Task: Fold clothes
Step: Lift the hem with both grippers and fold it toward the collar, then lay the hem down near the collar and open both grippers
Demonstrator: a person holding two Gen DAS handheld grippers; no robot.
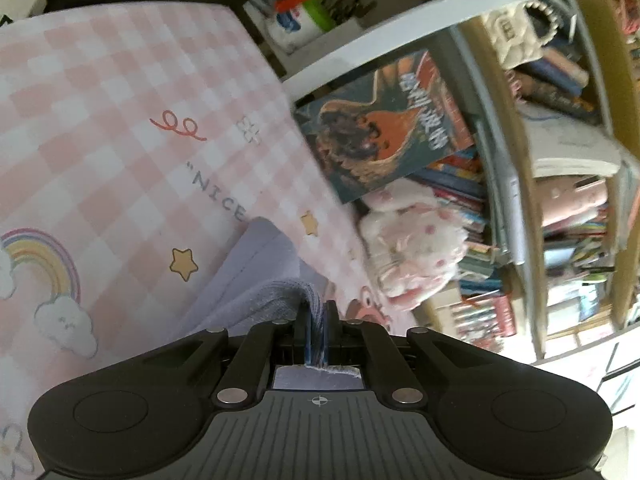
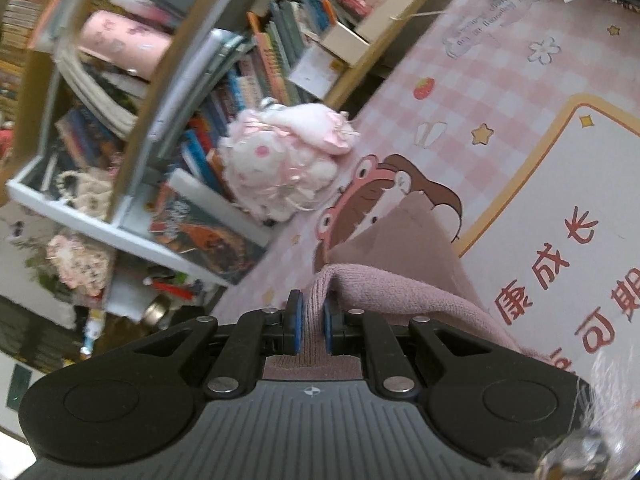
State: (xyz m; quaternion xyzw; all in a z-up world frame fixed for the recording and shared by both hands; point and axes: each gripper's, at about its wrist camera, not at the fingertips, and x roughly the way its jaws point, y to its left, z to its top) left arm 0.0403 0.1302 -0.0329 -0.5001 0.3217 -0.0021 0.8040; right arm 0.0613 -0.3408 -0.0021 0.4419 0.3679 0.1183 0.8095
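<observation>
My left gripper (image 1: 316, 320) is shut on a ribbed edge of a pale lavender-grey garment (image 1: 256, 280), which hangs from the jaws down toward the pink checked table mat (image 1: 120, 120). My right gripper (image 2: 313, 320) is shut on a ribbed edge of a dusty pink knit garment (image 2: 400, 280), which drapes to the right over the mat (image 2: 500, 80). Whether both are the same piece of clothing cannot be told. Both grippers are held above the mat.
A pink and white plush toy (image 1: 412, 240) (image 2: 288, 160) sits at the mat's far edge against a bookshelf (image 1: 560, 200) (image 2: 160, 80) crammed with books. A book with an orange cover (image 1: 392, 128) leans there. A white panel with red characters (image 2: 560, 260) lies on the mat.
</observation>
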